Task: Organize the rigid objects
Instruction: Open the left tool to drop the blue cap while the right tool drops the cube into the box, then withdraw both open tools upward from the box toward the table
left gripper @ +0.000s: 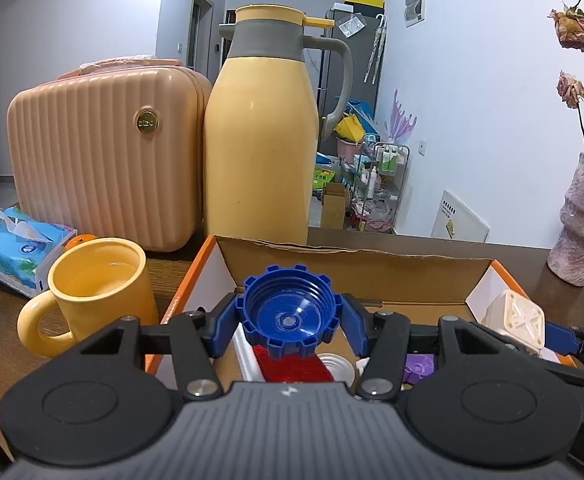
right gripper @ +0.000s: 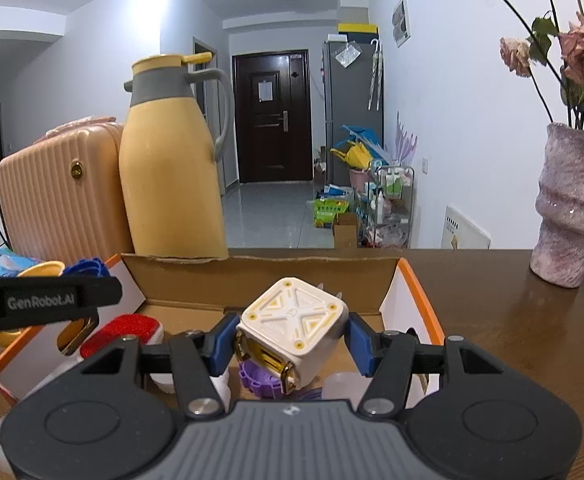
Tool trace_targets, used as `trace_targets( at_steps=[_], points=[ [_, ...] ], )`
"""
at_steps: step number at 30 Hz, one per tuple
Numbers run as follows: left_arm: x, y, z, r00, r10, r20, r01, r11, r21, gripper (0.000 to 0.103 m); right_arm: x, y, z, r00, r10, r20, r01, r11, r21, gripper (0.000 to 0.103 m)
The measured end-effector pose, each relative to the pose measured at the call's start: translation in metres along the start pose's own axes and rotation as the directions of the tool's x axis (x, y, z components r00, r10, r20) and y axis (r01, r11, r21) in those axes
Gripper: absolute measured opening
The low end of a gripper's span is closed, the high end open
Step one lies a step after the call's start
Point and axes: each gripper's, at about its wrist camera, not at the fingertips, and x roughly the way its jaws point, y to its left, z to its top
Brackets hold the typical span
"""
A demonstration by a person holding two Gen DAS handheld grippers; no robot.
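Observation:
My left gripper [left gripper: 287, 322] is shut on a blue notched screw cap [left gripper: 287, 312] and holds it above the open cardboard box [left gripper: 356, 268]. My right gripper [right gripper: 292, 338] is shut on a white cube with yellow trim [right gripper: 292, 332] and holds it above the same box [right gripper: 259, 276]. Inside the box lie a red-and-white brush [left gripper: 292, 366], a purple gear-like piece [right gripper: 257, 380], a white round lid [left gripper: 334, 364] and a clear cap [right gripper: 340, 386]. The white cube and the right gripper also show at the right of the left wrist view [left gripper: 516, 322].
A yellow mug [left gripper: 95, 292] stands left of the box. Behind are a yellow thermos jug [left gripper: 263, 132], a peach ribbed case [left gripper: 103, 148] and a blue tissue pack [left gripper: 15, 248]. A pink vase with dried roses [right gripper: 568, 208] stands at the right on the wooden table [right gripper: 512, 320].

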Motion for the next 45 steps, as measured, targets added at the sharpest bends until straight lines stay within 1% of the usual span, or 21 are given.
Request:
trace_targets(
  at_steps=[2,4,5,6,7,8,9,13,14,31,45],
  points=[
    [0.0,0.001,0.0,1.0,0.002,0.002,-0.002,1.0,-0.004,0.056,0.002,-0.001,-0.001,1.0,-0.001,-0.017,0.001,1.0,0.004,0.057],
    [-0.001,0.001,-0.001,1.0,0.006,0.01,-0.006,1.0,0.004,0.069,0.003,-0.004,-0.001,1.0,0.002,-0.028,-0.002,1.0,0.009,0.057],
    [-0.002,0.0,-0.001,1.0,0.017,0.013,-0.017,1.0,0.012,0.08,0.002,-0.004,-0.001,1.0,0.001,-0.024,-0.001,1.0,0.01,0.059],
    [-0.002,-0.001,-0.002,0.999,0.029,0.015,-0.03,0.999,0.014,0.085,0.001,-0.005,-0.001,1.0,-0.004,-0.024,0.004,1.0,0.012,0.063],
    [-0.003,-0.001,-0.002,0.999,0.038,0.024,-0.038,0.999,0.014,0.087,0.0,-0.006,0.0,1.0,-0.01,-0.02,0.01,1.0,0.016,0.075],
    [-0.004,0.0,-0.002,0.999,0.041,0.029,-0.042,0.999,0.015,0.095,-0.001,-0.008,0.0,1.0,-0.018,-0.014,0.018,1.0,0.02,0.088],
    [-0.005,0.0,-0.002,0.999,0.044,0.03,-0.044,0.999,0.015,0.102,-0.003,-0.009,0.0,1.0,-0.027,-0.009,0.027,0.999,0.024,0.092],
    [-0.007,0.004,-0.001,0.997,0.066,0.037,-0.066,0.998,-0.006,0.103,-0.004,-0.014,0.002,0.998,-0.056,-0.016,0.056,0.998,0.037,0.101],
    [-0.007,0.005,-0.001,0.997,0.067,0.033,-0.067,0.998,-0.011,0.103,-0.004,-0.014,0.002,0.998,-0.06,-0.017,0.061,0.997,0.038,0.102],
    [-0.01,0.01,0.0,0.997,0.069,0.028,-0.069,0.997,-0.034,0.103,-0.011,-0.013,0.003,0.998,-0.058,-0.021,0.058,0.998,0.035,0.103],
    [-0.022,0.009,-0.003,0.997,0.068,0.038,-0.067,0.997,-0.029,0.103,-0.023,-0.017,0.002,0.998,-0.055,-0.017,0.055,0.998,0.035,0.103]
  ],
)
